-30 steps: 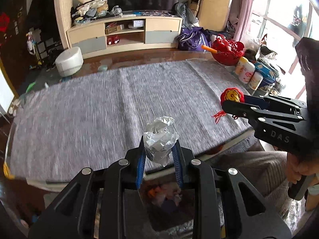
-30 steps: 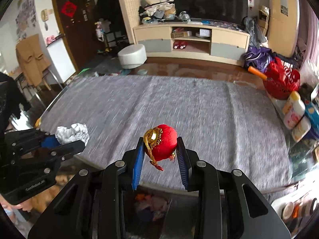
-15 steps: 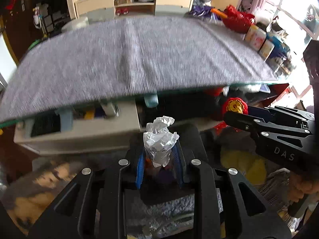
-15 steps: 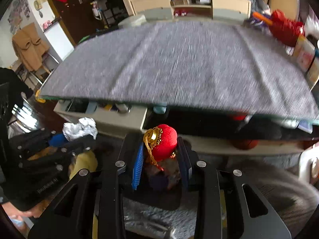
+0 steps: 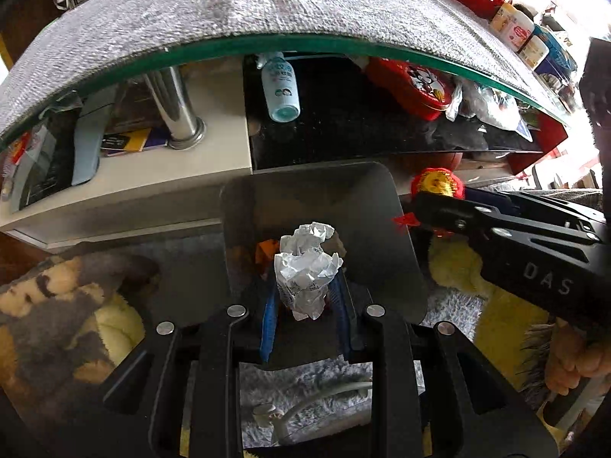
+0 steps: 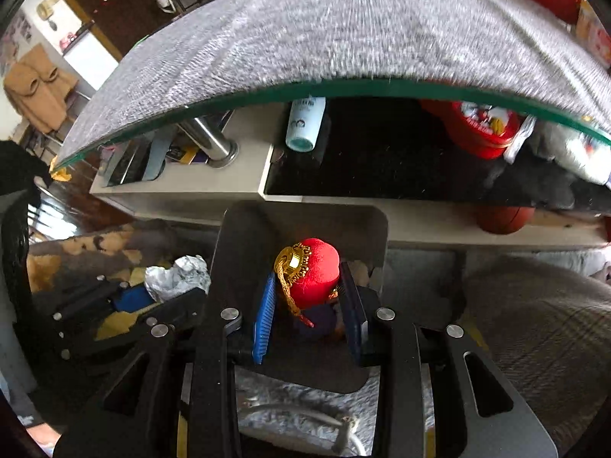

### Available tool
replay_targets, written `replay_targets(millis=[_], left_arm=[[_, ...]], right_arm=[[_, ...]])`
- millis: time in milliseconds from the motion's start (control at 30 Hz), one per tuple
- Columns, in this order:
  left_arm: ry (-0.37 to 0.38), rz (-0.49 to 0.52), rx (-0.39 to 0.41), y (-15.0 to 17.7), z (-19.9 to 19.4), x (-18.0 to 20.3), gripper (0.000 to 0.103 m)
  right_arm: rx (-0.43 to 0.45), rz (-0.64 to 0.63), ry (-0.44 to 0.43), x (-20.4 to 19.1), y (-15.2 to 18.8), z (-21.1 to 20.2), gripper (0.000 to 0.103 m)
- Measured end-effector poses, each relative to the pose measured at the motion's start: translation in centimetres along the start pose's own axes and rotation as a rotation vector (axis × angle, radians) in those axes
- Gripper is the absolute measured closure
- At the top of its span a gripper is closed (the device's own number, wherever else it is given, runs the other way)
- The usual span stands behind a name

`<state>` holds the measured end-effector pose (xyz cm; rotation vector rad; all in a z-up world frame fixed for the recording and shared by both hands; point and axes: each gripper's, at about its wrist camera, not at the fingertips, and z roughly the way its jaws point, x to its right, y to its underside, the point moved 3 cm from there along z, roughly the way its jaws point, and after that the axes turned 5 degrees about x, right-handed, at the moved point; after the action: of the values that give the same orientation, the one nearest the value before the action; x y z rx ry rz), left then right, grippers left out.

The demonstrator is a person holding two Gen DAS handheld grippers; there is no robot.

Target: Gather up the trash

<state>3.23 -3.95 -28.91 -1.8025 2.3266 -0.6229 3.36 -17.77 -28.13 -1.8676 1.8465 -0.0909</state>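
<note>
Right wrist view only: basketball (image 6: 503,219) under the table shelf (image 6: 420,225).

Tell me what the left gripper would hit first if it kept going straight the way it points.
Probably the dark bin directly ahead: the left gripper, shut on crumpled paper, aims into its opening, though depth is unclear.

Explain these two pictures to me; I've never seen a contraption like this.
No robot here: a person holds a two-finger clamp in each hand, each with a camera looking along its fingers. In the left camera's picture, the left hand-held gripper clamps a crumpled paper wad. In the right camera's picture, the right hand-held gripper clamps a red ornament with gold trim. Both hang over a dark trash bin standing on the floor before a glass table with a grey cloth.
</note>
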Motion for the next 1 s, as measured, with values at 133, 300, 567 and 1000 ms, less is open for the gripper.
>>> replay_targets(millis=[133, 300, 567, 1000], left_arm=[[0.007, -0.003, -0.015, 0.0, 0.6, 0.0, 0.072], [0.01, -0.004, -0.017, -0.2, 0.8, -0.2, 0.049], [-0.009, -0.008, 0.003, -0.7, 0.3, -0.7, 0.014], [-0.044, 0.022, 0.164, -2.5, -5.2, -0.6, 0.008]], right_arm=[[-0.018, 0.017, -0.014, -0.1, -0.5, 0.8, 0.069], [-0.03, 0.036, -0.011, 0.1, -0.7, 1.5, 0.052], [0.011, 0.061, 0.049, 1.5, -1.0, 0.4, 0.007], [0.183, 0.065, 0.129, 3.1, -2.9, -6.3, 0.003]])
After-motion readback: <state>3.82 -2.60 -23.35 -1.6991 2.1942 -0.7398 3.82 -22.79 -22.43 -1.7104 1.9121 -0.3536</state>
